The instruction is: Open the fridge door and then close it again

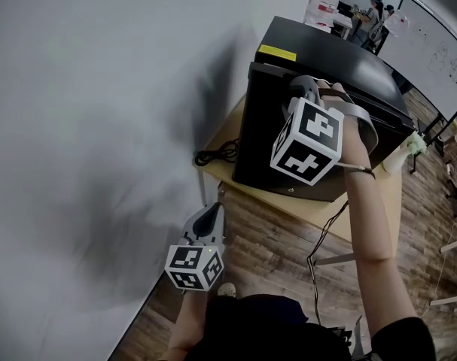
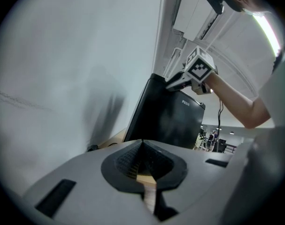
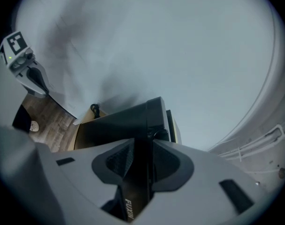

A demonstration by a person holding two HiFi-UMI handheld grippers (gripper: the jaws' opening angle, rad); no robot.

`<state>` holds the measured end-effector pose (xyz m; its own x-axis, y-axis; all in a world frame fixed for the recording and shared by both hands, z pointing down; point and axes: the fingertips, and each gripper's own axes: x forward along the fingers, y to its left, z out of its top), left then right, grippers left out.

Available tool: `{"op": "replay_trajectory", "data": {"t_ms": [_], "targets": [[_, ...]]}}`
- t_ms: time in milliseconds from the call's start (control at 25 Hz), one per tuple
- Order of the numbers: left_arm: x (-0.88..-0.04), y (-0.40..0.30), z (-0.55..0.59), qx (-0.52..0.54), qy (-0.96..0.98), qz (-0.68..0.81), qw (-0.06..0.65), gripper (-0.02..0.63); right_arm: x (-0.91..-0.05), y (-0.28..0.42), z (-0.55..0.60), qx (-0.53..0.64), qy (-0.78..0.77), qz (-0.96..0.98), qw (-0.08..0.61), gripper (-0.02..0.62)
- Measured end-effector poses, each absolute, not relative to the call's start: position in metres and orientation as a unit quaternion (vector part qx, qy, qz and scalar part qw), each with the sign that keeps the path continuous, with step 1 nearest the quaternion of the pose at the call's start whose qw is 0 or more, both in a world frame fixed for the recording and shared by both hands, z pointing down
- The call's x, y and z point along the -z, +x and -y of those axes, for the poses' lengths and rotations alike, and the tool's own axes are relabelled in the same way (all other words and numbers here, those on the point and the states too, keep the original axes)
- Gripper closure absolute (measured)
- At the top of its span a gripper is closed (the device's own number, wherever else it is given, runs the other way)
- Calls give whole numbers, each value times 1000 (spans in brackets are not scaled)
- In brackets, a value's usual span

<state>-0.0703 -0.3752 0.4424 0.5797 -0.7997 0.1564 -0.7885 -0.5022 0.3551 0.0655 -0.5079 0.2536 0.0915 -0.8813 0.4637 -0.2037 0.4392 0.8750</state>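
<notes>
A black mini fridge [image 1: 326, 55] stands on a wooden table [image 1: 364, 216] against the white wall. My right gripper [image 1: 307, 90] sits at the top edge of the fridge door [image 1: 273, 149]. In the right gripper view the jaws [image 3: 143, 158] straddle that edge, and the black door [image 3: 119, 123] fills the gap between the pads. Only a narrow seam separates the door from the fridge body. My left gripper [image 1: 211, 215] hangs low in front of the table, apart from the fridge [image 2: 165, 121], its pads meeting at the tips with nothing held [image 2: 142, 146].
A black cable [image 1: 213, 155] lies coiled on the table by the wall. A thin cord [image 1: 322, 239] hangs from my right arm toward the wooden floor. A white object [image 1: 410, 147] sits at the table's right end. People stand far back in the room.
</notes>
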Motion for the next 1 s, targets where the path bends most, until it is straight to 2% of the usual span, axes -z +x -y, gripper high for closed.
{"op": "replay_trajectory", "data": {"t_ms": [600, 1000], "targets": [[-437, -56, 309, 3, 868, 463, 178, 600, -251, 49, 379, 353, 387, 653, 546, 480], [-434, -44, 233, -1, 868, 463, 177, 600, -254, 62, 306, 365, 375, 646, 556, 479]]}}
